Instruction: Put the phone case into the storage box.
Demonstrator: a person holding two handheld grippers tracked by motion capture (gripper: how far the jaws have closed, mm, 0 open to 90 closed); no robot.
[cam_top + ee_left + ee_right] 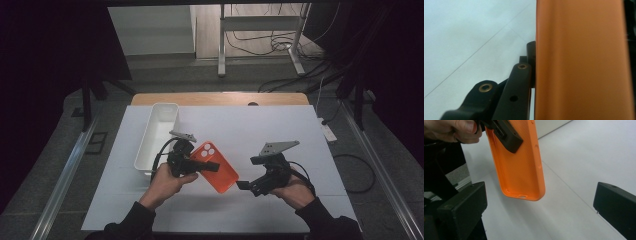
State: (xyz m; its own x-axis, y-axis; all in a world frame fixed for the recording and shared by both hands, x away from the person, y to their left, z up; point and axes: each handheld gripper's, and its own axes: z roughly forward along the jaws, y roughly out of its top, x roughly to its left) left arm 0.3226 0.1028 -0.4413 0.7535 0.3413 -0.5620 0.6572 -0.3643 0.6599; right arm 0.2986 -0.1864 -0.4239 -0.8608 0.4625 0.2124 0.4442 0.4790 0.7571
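One hand-held gripper [207,166] clamped on orange case [218,167], other [248,172] wide, empty, nearby.

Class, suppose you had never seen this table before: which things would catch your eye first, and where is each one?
The orange phone case stands out most, held above the middle of the white table by the left gripper, whose jaws are clamped on it. Just to its right, the right gripper stands wide open, apart from the case. A long white bin sits at the table's left.

left gripper [202,166] fingers clamped, right gripper [250,172] fingers spread
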